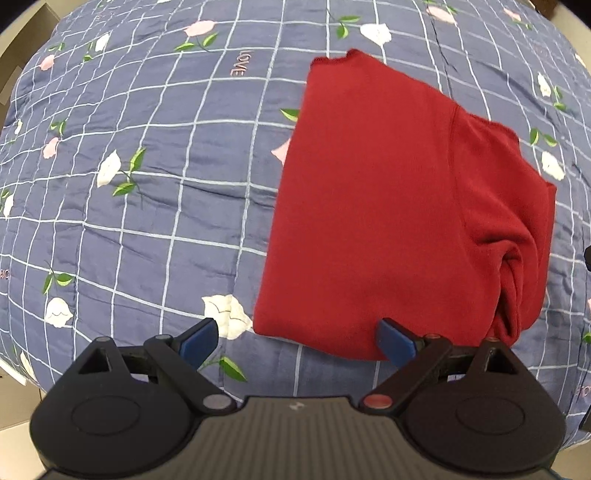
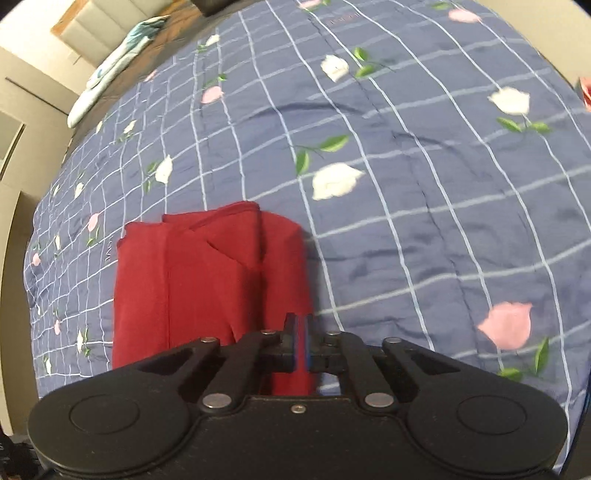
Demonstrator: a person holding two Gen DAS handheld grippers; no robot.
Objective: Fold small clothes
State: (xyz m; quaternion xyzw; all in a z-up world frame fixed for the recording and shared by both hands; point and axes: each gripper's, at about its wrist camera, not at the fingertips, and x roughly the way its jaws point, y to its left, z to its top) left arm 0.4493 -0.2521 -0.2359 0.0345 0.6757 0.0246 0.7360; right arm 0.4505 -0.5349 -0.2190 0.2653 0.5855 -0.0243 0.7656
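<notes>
A small red garment (image 1: 388,203) lies folded into a rough rectangle on the blue quilt, with bunched layers along its right side. My left gripper (image 1: 298,340) is open at the garment's near edge; its right finger (image 1: 397,341) overlaps the red cloth and its left finger is over the quilt. From the right wrist view the same red garment (image 2: 207,277) shows stacked folds. My right gripper (image 2: 301,343) is shut, its pads pressed together just above the garment's near right corner. No cloth shows between them.
The blue quilt (image 1: 147,221) with a white grid and flower print covers the bed (image 2: 406,184). A light pillow (image 2: 118,62) and a padded headboard (image 2: 99,29) sit at the far left. A bit of something red (image 2: 585,92) shows at the right edge.
</notes>
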